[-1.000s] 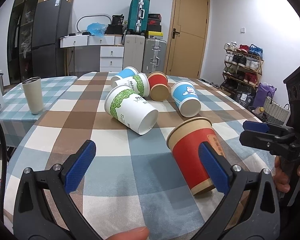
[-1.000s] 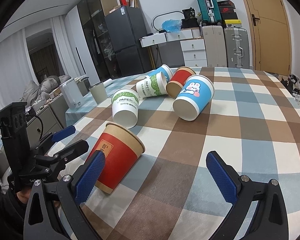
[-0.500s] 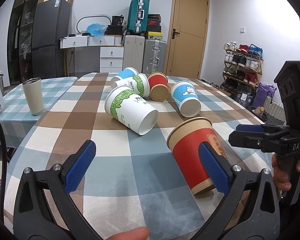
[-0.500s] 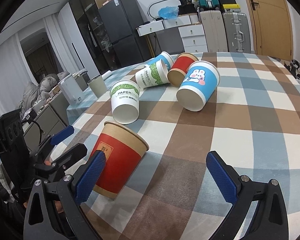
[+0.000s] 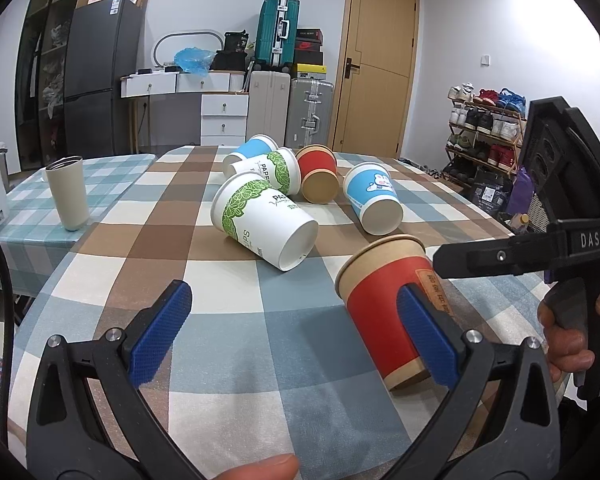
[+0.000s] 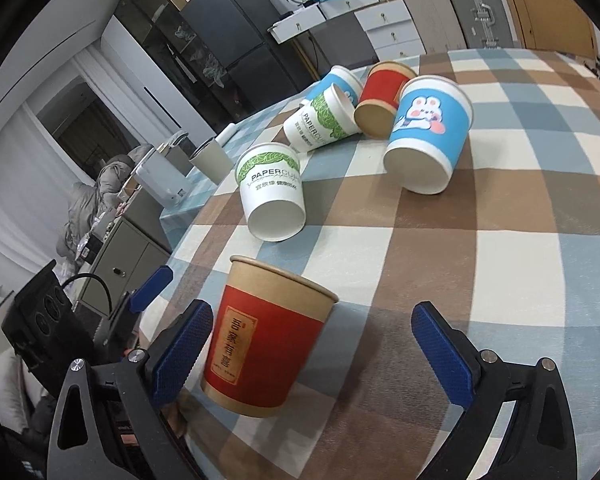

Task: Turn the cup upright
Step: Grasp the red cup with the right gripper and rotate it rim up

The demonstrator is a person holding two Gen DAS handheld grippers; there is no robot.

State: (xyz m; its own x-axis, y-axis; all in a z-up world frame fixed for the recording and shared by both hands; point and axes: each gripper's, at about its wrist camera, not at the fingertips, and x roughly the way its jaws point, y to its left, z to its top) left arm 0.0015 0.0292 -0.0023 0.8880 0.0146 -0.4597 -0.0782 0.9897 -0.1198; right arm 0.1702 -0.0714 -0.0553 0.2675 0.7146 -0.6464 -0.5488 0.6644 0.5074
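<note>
Red paper cup (image 6: 264, 344) on checked tablecloth (image 6: 480, 264), near table edge, rim up and tilted. Left gripper (image 5: 296, 332): jaws spread wide, nothing held; right blue pad (image 5: 426, 338) in front of cup wall, contact not discernible. Right gripper (image 6: 312, 356): jaws spread wide, nothing held; cup between pads, left pad (image 6: 182, 354) just beside cup wall. Five other paper cups on their sides farther along table: nearest white-and-green cup (image 5: 266, 228), blue rabbit cup (image 6: 428, 136). Beige tumbler (image 5: 67, 192) upright on adjoining table.
</note>
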